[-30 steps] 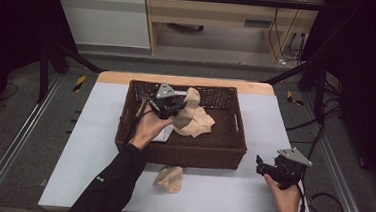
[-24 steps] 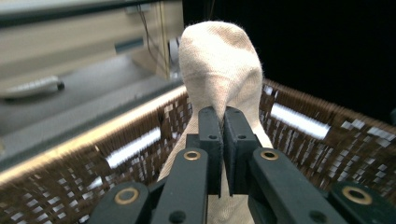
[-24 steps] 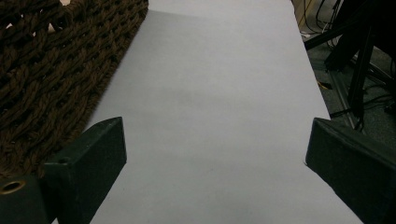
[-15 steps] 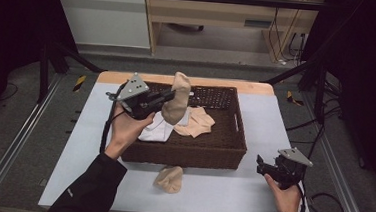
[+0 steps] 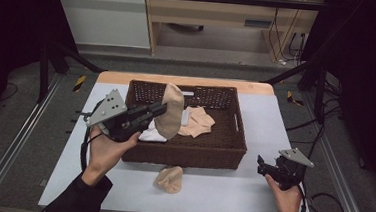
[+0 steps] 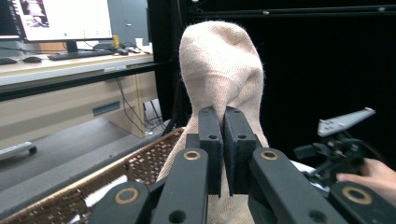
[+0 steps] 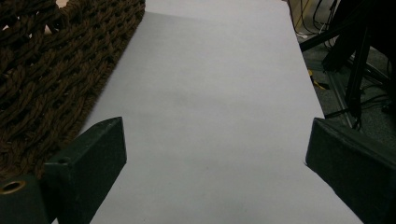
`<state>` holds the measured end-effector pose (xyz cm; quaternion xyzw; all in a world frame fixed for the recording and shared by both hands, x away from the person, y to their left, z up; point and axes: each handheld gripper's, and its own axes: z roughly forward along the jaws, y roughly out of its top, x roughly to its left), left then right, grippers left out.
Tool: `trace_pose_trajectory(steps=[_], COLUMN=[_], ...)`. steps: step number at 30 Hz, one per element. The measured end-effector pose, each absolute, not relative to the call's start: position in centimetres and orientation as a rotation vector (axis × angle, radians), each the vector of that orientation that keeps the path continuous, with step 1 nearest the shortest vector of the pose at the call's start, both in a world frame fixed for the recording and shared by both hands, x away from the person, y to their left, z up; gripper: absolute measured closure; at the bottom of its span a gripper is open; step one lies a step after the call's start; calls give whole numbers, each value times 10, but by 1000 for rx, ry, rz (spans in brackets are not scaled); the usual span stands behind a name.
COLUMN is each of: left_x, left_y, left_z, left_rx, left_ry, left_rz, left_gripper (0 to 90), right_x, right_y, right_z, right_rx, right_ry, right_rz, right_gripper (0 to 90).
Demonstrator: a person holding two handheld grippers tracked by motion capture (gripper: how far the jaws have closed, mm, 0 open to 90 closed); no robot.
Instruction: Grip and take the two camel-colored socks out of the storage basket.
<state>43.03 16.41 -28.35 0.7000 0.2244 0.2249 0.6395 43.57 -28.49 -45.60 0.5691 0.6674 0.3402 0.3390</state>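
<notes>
My left gripper [image 5: 161, 108] is shut on a beige sock [image 5: 171, 111] and holds it up above the left part of the brown wicker basket [image 5: 193, 149]. In the left gripper view the sock [image 6: 220, 70] rises above the closed jaws. More socks lie in the basket: a beige one [image 5: 200, 122] and a white one [image 5: 152, 133]. Another beige sock [image 5: 169, 178] lies on the table in front of the basket. My right gripper [image 5: 260, 164] rests low at the table's right front, open, with bare table between its jaws; the right gripper view has the basket wall [image 7: 51, 70] at its left.
The white tabletop [image 5: 265, 116] has free room to the right and left of the basket. Metal rails and cables run along the floor on both sides. The left gripper view shows the other hand's gripper [image 6: 336, 140] at its right.
My left gripper has lifted the beige sock out of the basket and drawn it up and to the left. The right gripper has stayed still.
</notes>
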Motion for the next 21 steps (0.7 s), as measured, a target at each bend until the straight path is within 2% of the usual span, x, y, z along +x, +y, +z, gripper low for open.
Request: trace_pose_trajectory(steps=[10, 21], left_x=[402, 387], left_y=[169, 175], left_z=[-316, -380], left_rx=[1681, 1823], left_ry=[512, 589], left_rz=[457, 353], left_gripper=[864, 863], right_x=[435, 434], right_y=[-285, -285], right_z=[-457, -457], right_rx=[1479, 1488], right_ry=[1742, 1747], right_rz=[885, 886], right_gripper=[54, 54])
